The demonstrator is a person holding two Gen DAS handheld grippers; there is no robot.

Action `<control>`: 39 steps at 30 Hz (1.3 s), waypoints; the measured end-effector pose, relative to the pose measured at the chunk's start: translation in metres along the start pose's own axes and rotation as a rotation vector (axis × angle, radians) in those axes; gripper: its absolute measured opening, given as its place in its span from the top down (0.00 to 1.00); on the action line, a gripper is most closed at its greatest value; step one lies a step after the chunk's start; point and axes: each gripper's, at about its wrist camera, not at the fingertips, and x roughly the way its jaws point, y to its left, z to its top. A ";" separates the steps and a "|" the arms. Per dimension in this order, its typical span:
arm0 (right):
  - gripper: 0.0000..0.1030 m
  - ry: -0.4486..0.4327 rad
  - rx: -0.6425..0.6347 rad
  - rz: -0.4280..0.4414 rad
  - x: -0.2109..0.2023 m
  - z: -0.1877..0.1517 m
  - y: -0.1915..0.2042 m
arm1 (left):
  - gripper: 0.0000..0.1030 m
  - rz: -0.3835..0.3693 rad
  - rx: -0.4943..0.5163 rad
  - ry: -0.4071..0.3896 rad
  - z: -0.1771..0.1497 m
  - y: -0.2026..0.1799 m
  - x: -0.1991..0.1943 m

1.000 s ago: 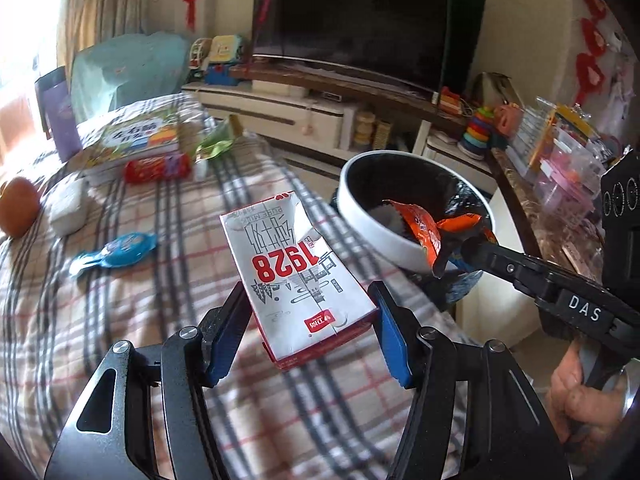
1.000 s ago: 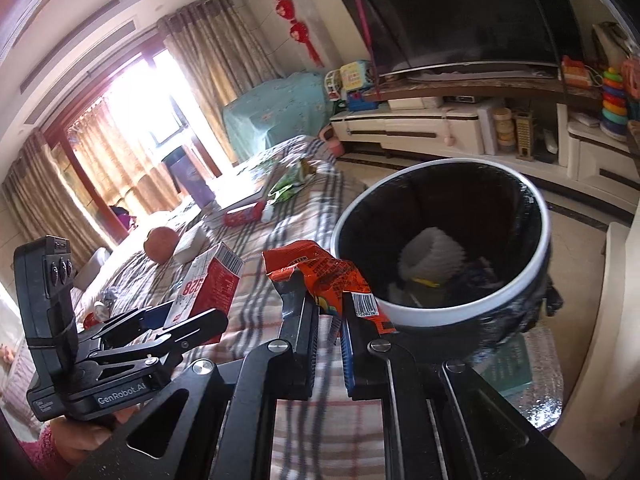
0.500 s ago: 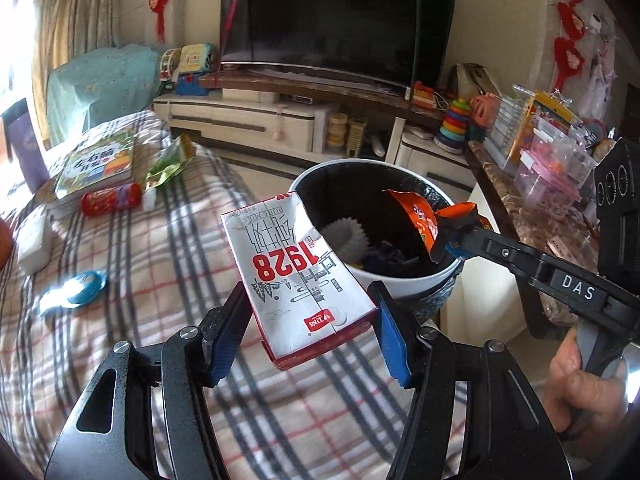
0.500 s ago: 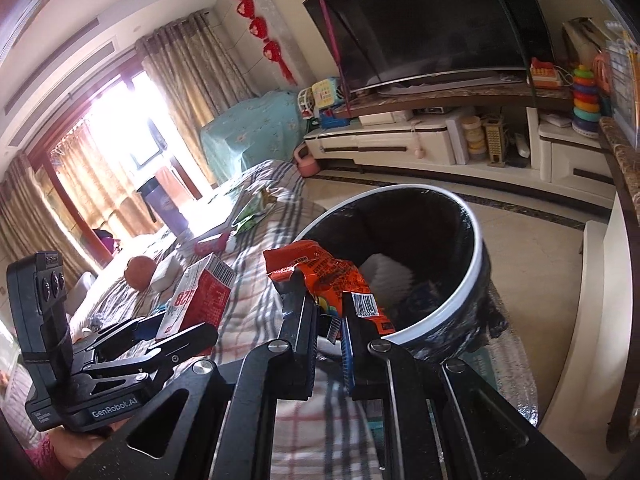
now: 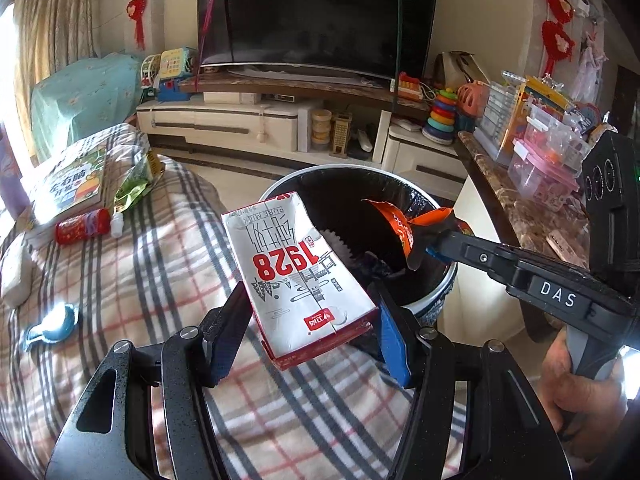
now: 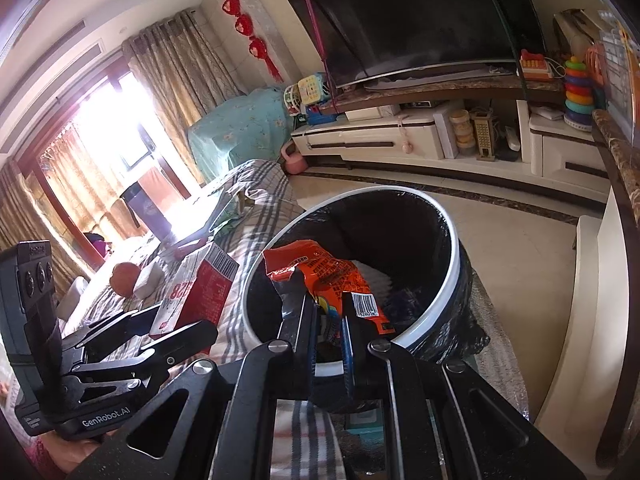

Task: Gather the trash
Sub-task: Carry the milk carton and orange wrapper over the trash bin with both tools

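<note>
The left gripper is clamped on a milk carton, center of the left view, w/ its far end over the near rim of the bin. The right gripper pinches an orange wrapper, lower center of the right view, above the bin mouth.

Risks, as I judge: the carton's near end is not past the rim, so letting go now may tip it back onto the plaid cloth. The light wrapper may cling to a pad or drift outside. Both grippers are near each other over the bin and could collide.

More items lie on the cloth at the left: red tube, green packet, blue piece, book. Nothing blocks the bin; some trash is already inside.
</note>
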 end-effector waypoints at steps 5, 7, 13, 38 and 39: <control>0.90 -0.004 0.004 -0.009 0.000 0.007 -0.006 | 0.43 -0.013 0.000 0.013 0.007 -0.002 0.009; 0.90 -0.005 0.003 -0.012 0.001 0.010 -0.007 | 0.43 -0.018 0.003 0.015 0.009 -0.004 0.012; 0.90 0.002 0.009 -0.015 0.005 0.015 -0.008 | 0.43 -0.031 0.019 0.014 0.017 -0.010 0.018; 0.86 0.032 0.030 -0.032 0.024 0.033 -0.018 | 0.43 -0.057 -0.011 0.052 0.032 -0.007 0.047; 0.86 0.033 0.027 -0.036 0.024 0.033 -0.018 | 0.42 -0.061 -0.013 0.053 0.033 -0.006 0.048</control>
